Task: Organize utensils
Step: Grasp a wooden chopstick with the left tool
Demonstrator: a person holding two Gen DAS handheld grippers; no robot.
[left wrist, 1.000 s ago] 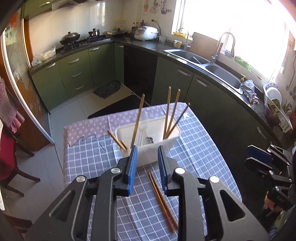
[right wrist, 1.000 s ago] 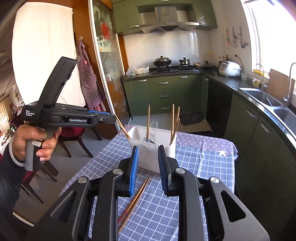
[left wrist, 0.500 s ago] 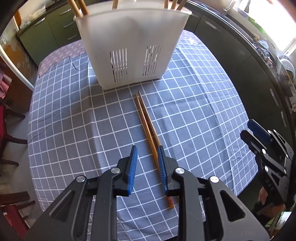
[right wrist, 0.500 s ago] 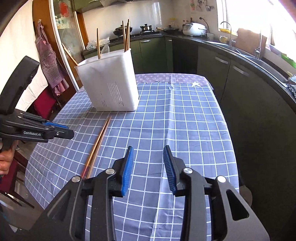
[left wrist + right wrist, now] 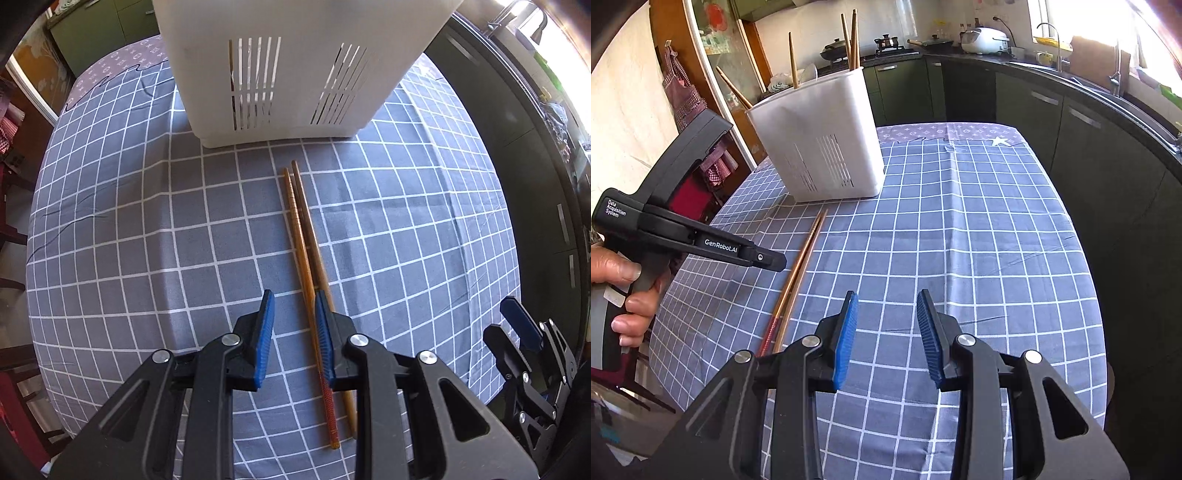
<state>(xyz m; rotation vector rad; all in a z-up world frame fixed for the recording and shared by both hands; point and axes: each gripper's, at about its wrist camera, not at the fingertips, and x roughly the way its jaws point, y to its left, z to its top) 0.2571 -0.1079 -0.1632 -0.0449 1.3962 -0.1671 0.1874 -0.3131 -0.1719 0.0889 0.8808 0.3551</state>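
Note:
Two wooden chopsticks [image 5: 301, 229] lie side by side on the checked tablecloth, in front of a white slotted utensil holder [image 5: 295, 74]. More chopsticks stand in that utensil holder [image 5: 820, 147]. My left gripper [image 5: 293, 299] points steeply down, low over the pair's near half, and is open. The orange chopstick runs between its jaws beside the right pad, and the other passes under the right finger. The left gripper [image 5: 775, 260] hangs left of the chopsticks [image 5: 801, 266] in the right wrist view. My right gripper [image 5: 888, 295] is open and empty over bare cloth right of them.
The blue-grey checked tablecloth [image 5: 979, 240] covers the whole table and drops off at the right beside dark green cabinets [image 5: 1071, 122]. A red chair [image 5: 14, 406] stands at the table's left side. A hand [image 5: 624, 273] holds the left gripper's handle.
Both grippers have sunk toward the table. The left one tipped down from the holder's top onto the lying chopsticks. The right gripper's jaws have spread a little wider.

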